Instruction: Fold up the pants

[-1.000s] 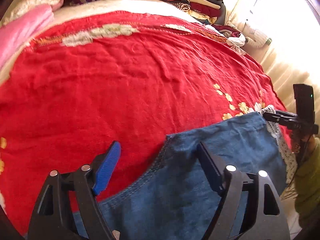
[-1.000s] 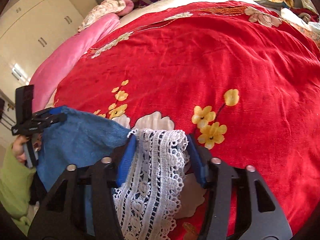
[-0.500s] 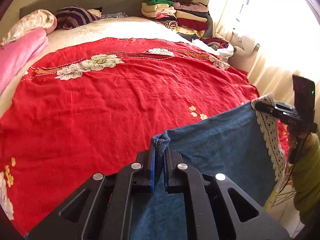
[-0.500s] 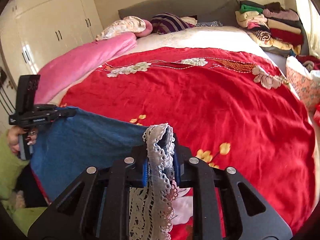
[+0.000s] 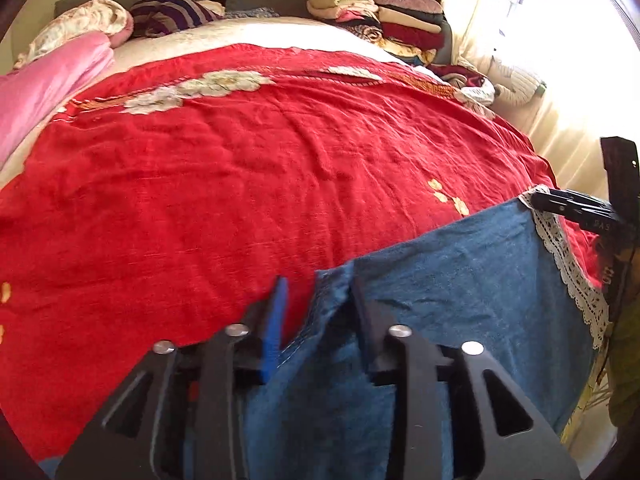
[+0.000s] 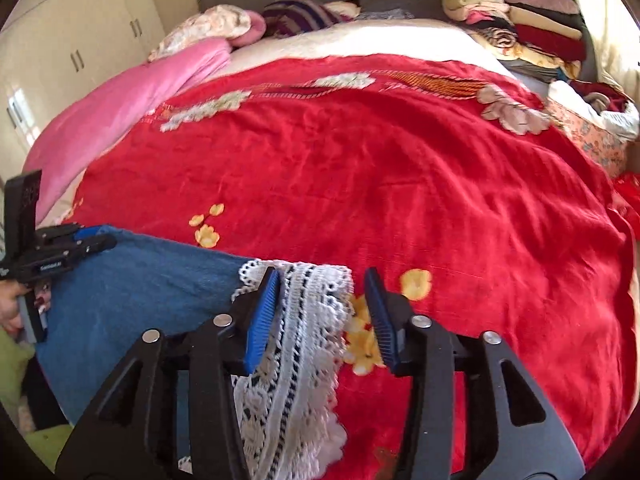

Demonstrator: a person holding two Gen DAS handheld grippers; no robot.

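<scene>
The blue denim pants (image 5: 460, 280) with a white lace hem (image 6: 304, 340) lie along the near edge of the red bedspread (image 5: 240, 200). My left gripper (image 5: 318, 284) is opening, with the denim corner loose between its jaws. My right gripper (image 6: 322, 276) is opening too; the lace hem stands between its blue pads (image 6: 262, 320) and leans on the left one only. Each gripper also shows in the other's view: the right gripper (image 5: 576, 208) at the lace corner, and the left gripper (image 6: 72, 244) at the denim corner, held by a hand.
A pink quilt (image 6: 120, 120) runs along the bed's left side, with pillows (image 6: 304, 12) at the head. A stack of folded clothes (image 5: 380, 12) sits at the far right corner. White wardrobe doors (image 6: 60, 40) stand on the left and a bright curtain (image 5: 560, 80) on the right.
Both grippers shut on the pants' corners and lifted them. Now both jaws have parted again and the cloth sits lower against the bedspread.
</scene>
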